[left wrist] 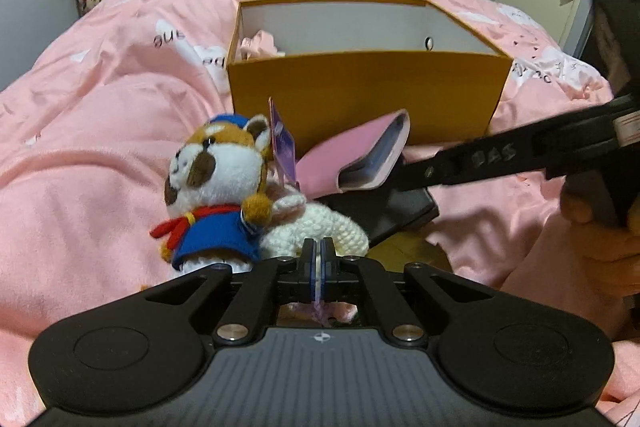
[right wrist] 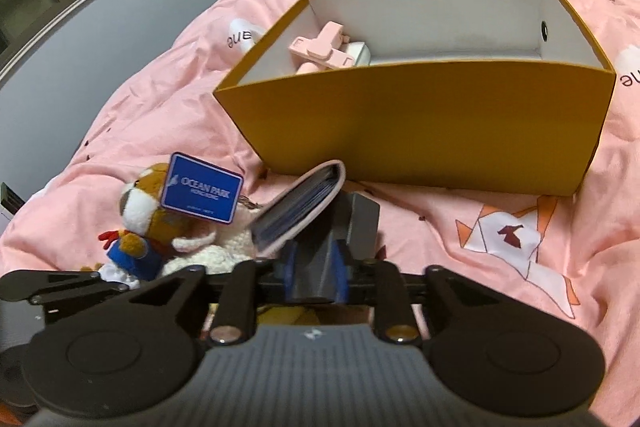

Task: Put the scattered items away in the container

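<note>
In the left wrist view, the left gripper (left wrist: 318,255) had its fingers clenched tight together, low over a pink bed cover (left wrist: 80,147). Just ahead of them lay a plush toy (left wrist: 216,187) in a blue outfit, touching a white crochet toy (left wrist: 316,223). Behind those stood the orange box (left wrist: 360,91), open at the top, with something pale pink (left wrist: 256,45) in its left corner. A pink card holder (left wrist: 360,151) leaned tilted between the toys and the box, over a dark flat case (left wrist: 392,211). The right gripper (left wrist: 408,183) reached in from the right to that case, held by a hand (left wrist: 600,227).

In the right wrist view, the right gripper (right wrist: 316,267) had its fingers grasping the dark flat case (right wrist: 352,219), which filled the gap between the blue pads. The pink card holder (right wrist: 304,207) rested against the case's left side. The plush toy (right wrist: 144,211) lay at the left with a blue tag (right wrist: 202,189) standing over it, beside the white crochet toy (right wrist: 224,247). The orange box (right wrist: 420,131) sat just beyond on the bed cover (right wrist: 520,227), holding pink clips (right wrist: 324,51).
</note>
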